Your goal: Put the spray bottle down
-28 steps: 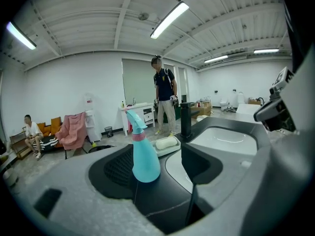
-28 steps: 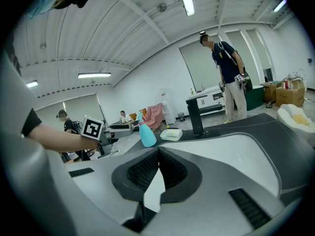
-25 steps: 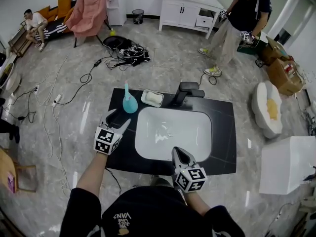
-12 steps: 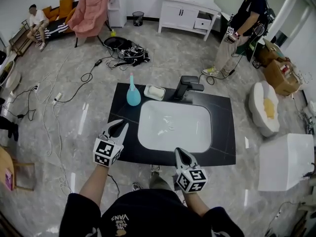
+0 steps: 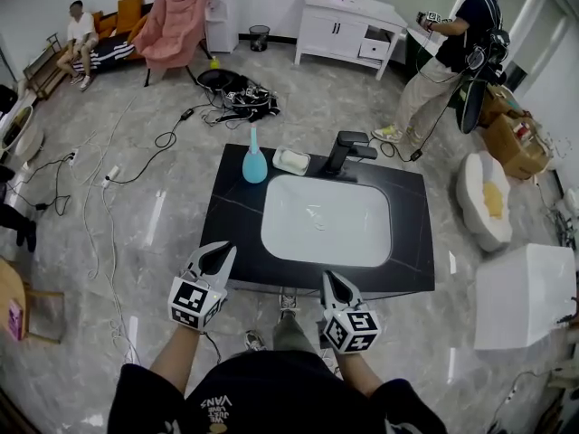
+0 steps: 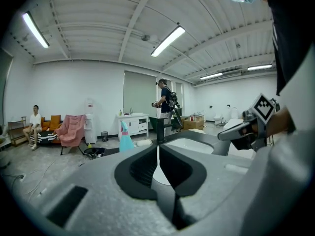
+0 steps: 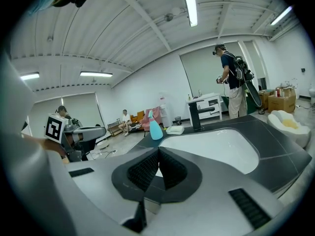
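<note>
My left tongs have just closed on nothing, at the near edge of the counter. The spray bottle stands upright at its far left corner, well apart from them. My right tongs are also together and empty.

Operator, seen from above: black short-sleeved T-shirt bearing pale lettering. Left gripper and right gripper: pale grey moulded shells tapering to pointed tips, black on the inner faces. Each carries a cube, the left cube and the right cube, white faces printed with black square markers. Jaw linings: black ribbed pads in a dark rounded recess; narrow dark slots in the grey shell
</note>
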